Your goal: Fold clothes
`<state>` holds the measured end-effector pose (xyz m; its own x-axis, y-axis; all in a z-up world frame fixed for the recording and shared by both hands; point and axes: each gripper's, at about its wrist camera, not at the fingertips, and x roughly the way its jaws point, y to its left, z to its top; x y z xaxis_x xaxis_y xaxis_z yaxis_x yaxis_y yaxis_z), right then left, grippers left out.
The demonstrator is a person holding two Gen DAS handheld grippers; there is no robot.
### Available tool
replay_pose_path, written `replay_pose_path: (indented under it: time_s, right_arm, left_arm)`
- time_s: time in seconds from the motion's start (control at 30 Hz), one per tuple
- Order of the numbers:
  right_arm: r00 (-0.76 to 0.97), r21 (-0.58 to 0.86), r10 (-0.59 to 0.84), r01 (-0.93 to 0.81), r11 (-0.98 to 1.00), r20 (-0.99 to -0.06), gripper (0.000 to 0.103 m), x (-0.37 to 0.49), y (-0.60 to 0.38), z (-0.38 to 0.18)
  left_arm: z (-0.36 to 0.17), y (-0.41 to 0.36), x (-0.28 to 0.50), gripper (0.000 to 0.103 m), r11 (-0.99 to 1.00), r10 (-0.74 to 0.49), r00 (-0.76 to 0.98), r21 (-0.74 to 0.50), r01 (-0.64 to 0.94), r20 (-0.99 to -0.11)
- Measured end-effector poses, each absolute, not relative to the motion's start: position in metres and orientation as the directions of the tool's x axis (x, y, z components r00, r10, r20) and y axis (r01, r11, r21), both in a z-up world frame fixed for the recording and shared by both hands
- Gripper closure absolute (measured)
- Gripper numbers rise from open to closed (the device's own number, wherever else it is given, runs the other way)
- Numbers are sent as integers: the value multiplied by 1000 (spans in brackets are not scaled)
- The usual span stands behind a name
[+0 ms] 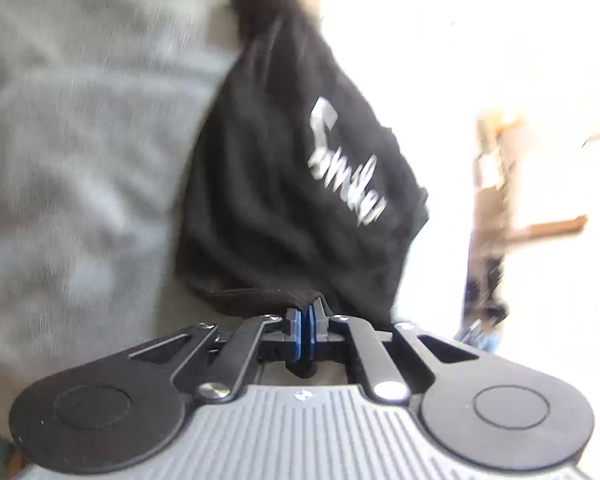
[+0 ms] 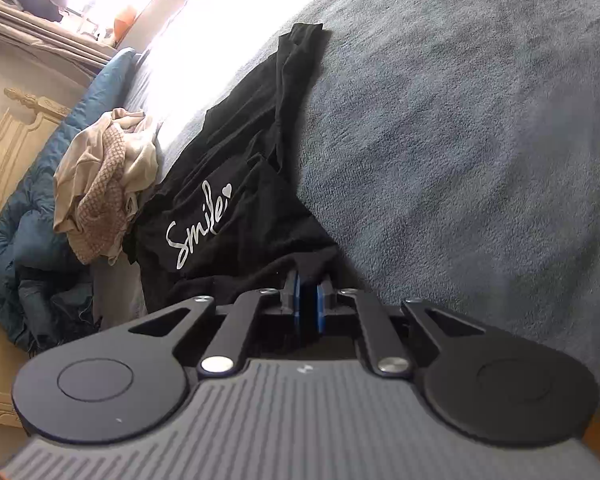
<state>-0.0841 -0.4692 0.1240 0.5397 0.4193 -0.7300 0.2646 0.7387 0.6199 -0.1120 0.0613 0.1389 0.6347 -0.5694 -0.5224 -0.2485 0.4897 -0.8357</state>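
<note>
Grey bed [image 2: 460, 140], crumpled black shirt [image 2: 236, 184]

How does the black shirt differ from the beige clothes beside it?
The black shirt is spread long across the grey blanket; the beige clothes sit crumpled in a heap. The shirt bears white "Smile" lettering; the beige clothes show none. Both grippers pinch the shirt; nothing holds the beige clothes. Both lie on the bed.

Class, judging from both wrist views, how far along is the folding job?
Done: nothing looks folded yet. In hand: both grippers, left and right, have jaws shut on an edge of the black shirt, which lies rumpled on the grey blanket. Left: folding the shirt, then the beige clothes pile.
</note>
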Motion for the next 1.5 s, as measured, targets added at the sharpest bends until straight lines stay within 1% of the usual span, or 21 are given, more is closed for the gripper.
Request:
replay_pose_path:
  time_s: [0.07, 0.1, 0.13, 0.2, 0.23, 0.33, 0.43, 0.53, 0.63, 0.87, 0.93, 0.97, 1.0, 1.03, 1.07, 1.13, 1.17, 1.23, 1.33, 1.43, 1.5]
  right_arm:
    - [602, 645, 430, 194, 739, -673, 97, -70, -473, 142]
    - [633, 658, 440, 149, 738, -637, 97, -65, -474, 153]
    - [664, 674, 461, 88, 734, -589, 97, -65, -475, 167]
    - [694, 701, 516, -23, 713, -502, 97, -70, -474, 189]
    - [681, 700, 537, -48, 712, -499, 97, -74, -471, 193]
    - [581, 677, 585, -77, 732, -566, 97, -90, -460, 189]
    - [433, 640, 586, -26, 768, -685, 97, -112, -450, 157]
    - [303, 583, 550, 20, 813, -778, 97, -133, -441, 123]
    - [226, 528, 509, 30, 849, -831, 97, -142, -433, 104]
    - [114, 378, 389, -103, 920, -914, 97, -148, -407, 92]
    - [98, 324, 335, -117, 939, -937, 95, -150, -402, 80]
    - [88, 283, 294, -117, 952, -952, 92, -151, -400, 72]
    - [75, 244, 254, -117, 963, -964, 86, -152, -399, 65]
    - [57, 208, 216, -119, 971, -975, 80, -153, -398, 60]
    - [45, 177, 184, -121, 977, -982, 72, -156, -399, 57]
    - [64, 155, 163, -119, 981, -985, 68, -165, -405, 66]
    - [78, 148, 158, -118, 982, -984, 63, -169, -409, 72]
    - [125, 118, 134, -129, 985, -983, 63, -174, -415, 92]
    - [256, 86, 124, -157, 984, -959, 63, -160, -419, 137]
    - [413, 117, 189, -192, 974, -891, 63, -121, -414, 186]
    - [502, 127, 243, -253, 959, -830, 63, -88, -395, 214]
  left_arm:
    - [188, 101, -107, 99, 439, -531, 749, -885, -157, -396]
    - [208, 114, -106, 99, 433, -522, 778, -895, -111, -349]
    - [224, 121, -108, 99, 445, -518, 788, -891, -83, -332]
    - [243, 126, -116, 99, 497, -524, 768, -865, -74, -367]
    - [243, 125, -122, 99, 511, -531, 751, -855, -86, -393]
    - [222, 123, -152, 99, 611, -533, 629, -772, -176, -566]
    - [176, 123, -184, 99, 662, -513, 499, -692, -288, -698]
    - [128, 122, -196, 99, 748, -464, 353, -573, -335, -812]
    - [103, 117, -202, 99, 798, -443, 266, -512, -317, -856]
    - [88, 95, -195, 99, 902, -373, 171, -400, -165, -912]
    - [75, 89, -197, 92, 922, -350, 122, -364, -132, -929]
    - [71, 87, -198, 79, 930, -336, 99, -346, -122, -937]
    - [67, 85, -199, 69, 938, -321, 77, -328, -112, -944]
    - [66, 85, -203, 67, 941, -314, 65, -320, -110, -947]
    - [67, 86, -208, 65, 943, -309, 58, -314, -114, -949]
    - [75, 93, -216, 60, 946, -292, 56, -297, -134, -955]
    - [82, 98, -219, 59, 947, -276, 65, -283, -152, -959]
    - [99, 108, -220, 58, 941, -263, 104, -278, -191, -959]
    - [140, 122, -205, 57, 924, -246, 224, -298, -239, -943]
    - [182, 131, -172, 49, 917, -230, 385, -331, -222, -894]
    - [202, 134, -141, 42, 918, -222, 478, -347, -192, -850]
